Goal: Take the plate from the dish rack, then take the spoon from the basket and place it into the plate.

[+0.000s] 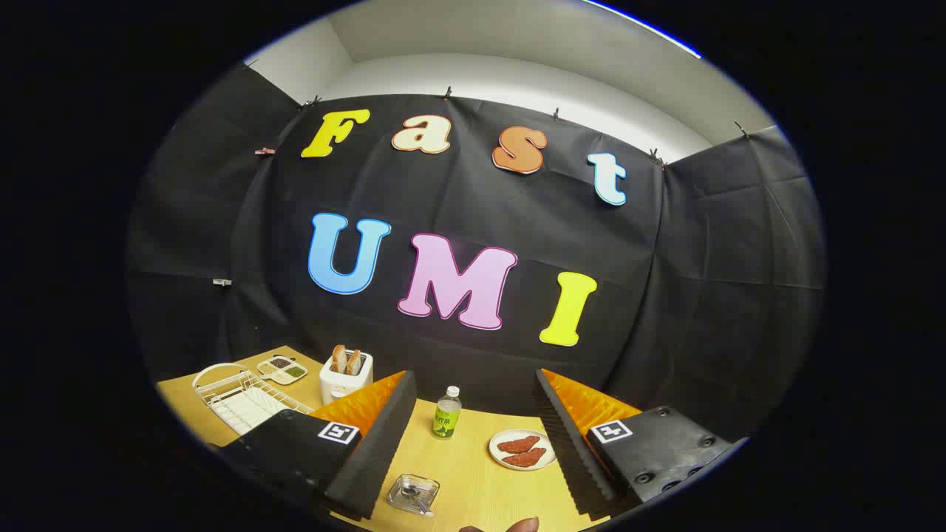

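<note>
Dish rack: a white wire dish rack (244,399) stood on the table off to the left of the fingers, beyond the left finger's base. Whether a plate stood in its slots I could not tell; a pale flat surface showed under the wires.
Spoon: a spoon (419,499) lay in a small clear basket (412,493), low between the two fingers and nearest the camera, closer to the left finger.
Spoon axis: the handle seemed to run diagonally inside the basket, but it was too small to be sure.
Gripper: the gripper (473,403) was spread wide with nothing between its fingers, touching nothing.
Key relation: the rack lay to the left of where the fingers pointed, so the reach for the plate would, by my judgement, call for a swing left before any closing; the spoon sat almost straight ahead and below.
Other things: a small green-labelled bottle (446,414) stood between the fingers further on; a round plate with reddish pieces (522,449) lay just inside the right finger; a white toaster (346,375) with bread slices and a small divided tray (281,368) stood behind the rack.
Surface: a yellowish wooden table (473,473).
Room: black cloth booth walls, pale wall above.
Stage: judged as the start, nothing yet taken.
</note>
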A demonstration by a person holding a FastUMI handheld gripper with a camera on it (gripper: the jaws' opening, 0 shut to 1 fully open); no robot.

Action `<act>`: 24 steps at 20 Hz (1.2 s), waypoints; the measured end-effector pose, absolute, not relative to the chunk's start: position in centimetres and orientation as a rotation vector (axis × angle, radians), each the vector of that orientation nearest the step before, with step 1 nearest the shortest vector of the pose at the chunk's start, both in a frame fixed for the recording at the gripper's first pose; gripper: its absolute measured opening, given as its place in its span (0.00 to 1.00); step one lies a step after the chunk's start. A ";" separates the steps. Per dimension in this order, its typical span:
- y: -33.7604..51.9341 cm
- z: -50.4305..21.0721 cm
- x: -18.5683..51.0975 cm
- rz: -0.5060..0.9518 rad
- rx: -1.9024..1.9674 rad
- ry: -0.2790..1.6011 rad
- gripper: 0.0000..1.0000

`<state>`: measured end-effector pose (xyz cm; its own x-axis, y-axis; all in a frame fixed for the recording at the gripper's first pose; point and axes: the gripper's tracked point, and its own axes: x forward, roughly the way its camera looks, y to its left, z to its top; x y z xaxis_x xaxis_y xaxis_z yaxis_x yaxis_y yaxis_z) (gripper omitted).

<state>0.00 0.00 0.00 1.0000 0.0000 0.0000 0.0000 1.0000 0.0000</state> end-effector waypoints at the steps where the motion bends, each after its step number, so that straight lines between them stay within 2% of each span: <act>1: 0.0 -0.1 0.0 0.000 0.001 0.002 0.97; 16: 1.3 0.5 0.5 0.005 0.019 -0.005 0.97; 20: 3.6 1.0 0.7 0.051 0.000 -0.012 0.97; 24: 8.3 -1.2 1.2 0.162 0.021 0.114 0.97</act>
<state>1.20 8.28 -1.16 0.9804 0.1620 -0.1118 -0.1596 0.9867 0.0305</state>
